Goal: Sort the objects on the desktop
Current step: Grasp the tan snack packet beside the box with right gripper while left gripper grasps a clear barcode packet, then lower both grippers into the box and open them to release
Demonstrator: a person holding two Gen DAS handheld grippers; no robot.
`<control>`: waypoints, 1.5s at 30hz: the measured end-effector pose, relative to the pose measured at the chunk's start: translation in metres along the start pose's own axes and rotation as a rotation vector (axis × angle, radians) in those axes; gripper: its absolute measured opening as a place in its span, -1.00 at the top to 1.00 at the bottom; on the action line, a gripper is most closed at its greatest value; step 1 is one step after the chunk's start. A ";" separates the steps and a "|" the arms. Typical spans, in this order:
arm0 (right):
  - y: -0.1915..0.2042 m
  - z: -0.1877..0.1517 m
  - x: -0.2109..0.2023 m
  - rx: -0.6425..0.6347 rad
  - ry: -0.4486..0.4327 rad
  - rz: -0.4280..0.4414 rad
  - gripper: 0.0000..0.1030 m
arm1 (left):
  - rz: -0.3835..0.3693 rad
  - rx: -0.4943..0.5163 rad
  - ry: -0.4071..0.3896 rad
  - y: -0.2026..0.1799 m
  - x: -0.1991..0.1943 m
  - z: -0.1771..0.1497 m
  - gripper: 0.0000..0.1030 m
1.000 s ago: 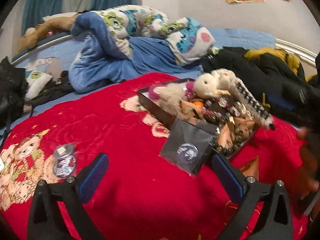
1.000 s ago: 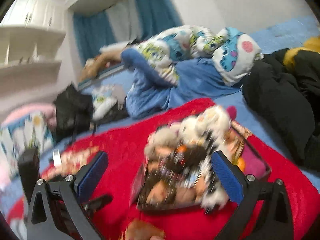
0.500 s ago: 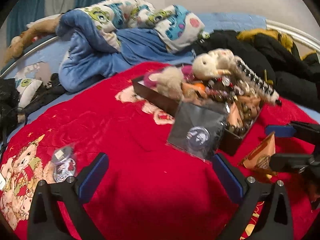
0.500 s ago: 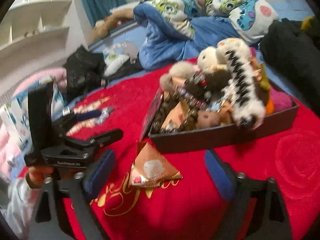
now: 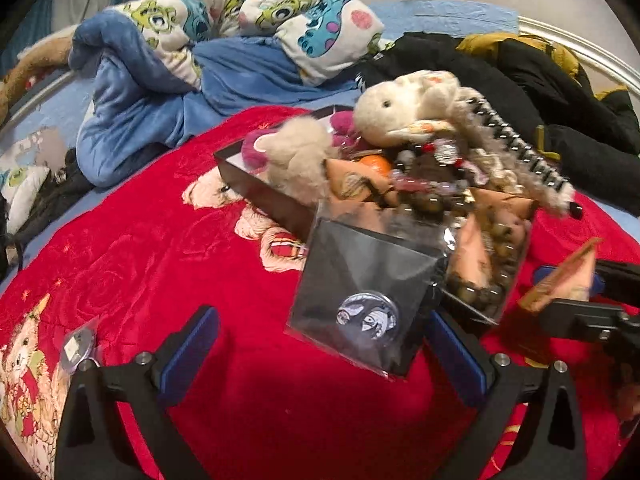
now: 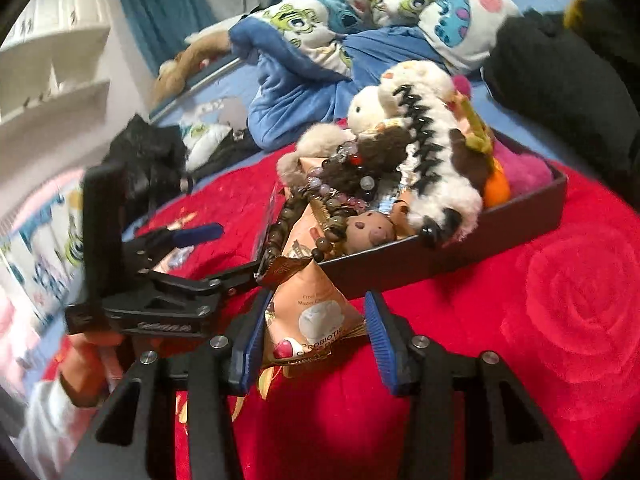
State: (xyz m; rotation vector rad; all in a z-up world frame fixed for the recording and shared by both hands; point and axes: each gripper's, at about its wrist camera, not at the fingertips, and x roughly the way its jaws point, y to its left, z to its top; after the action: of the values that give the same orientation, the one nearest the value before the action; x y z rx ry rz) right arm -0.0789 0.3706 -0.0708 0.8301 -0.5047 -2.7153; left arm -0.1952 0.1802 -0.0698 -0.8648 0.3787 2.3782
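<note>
Jaws of the right gripper (image 6: 312,340) are closing around a triangular snack packet (image 6: 310,316) lying on the red blanket (image 6: 560,320) just before the dark box (image 6: 460,256); firm contact cannot be confirmed. The left gripper (image 5: 320,356) is held wide open and empty, angled down toward a bagged badge (image 5: 360,296) leaning on the box. Sorting is judged barely begun: plush toys (image 6: 420,128) and beads (image 6: 332,216) are heaped inside.
</note>
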 end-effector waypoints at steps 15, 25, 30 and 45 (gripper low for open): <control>0.014 -0.001 -0.001 -0.032 -0.005 0.023 0.12 | -0.059 0.009 0.028 -0.006 0.010 -0.011 0.20; 0.011 0.001 -0.001 -0.032 -0.013 0.027 0.12 | -0.027 0.030 -0.055 -0.008 -0.009 -0.010 0.75; 0.010 0.000 -0.003 -0.034 -0.015 0.028 0.12 | -0.047 0.002 -0.102 -0.004 -0.020 -0.012 0.83; 0.019 0.012 -0.036 -0.087 -0.126 0.029 0.12 | 0.023 0.032 -0.228 -0.013 -0.054 0.002 0.88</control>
State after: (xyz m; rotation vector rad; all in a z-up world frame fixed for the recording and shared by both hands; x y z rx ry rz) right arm -0.0546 0.3683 -0.0363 0.6277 -0.4169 -2.7526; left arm -0.1543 0.1691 -0.0337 -0.5699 0.3347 2.4518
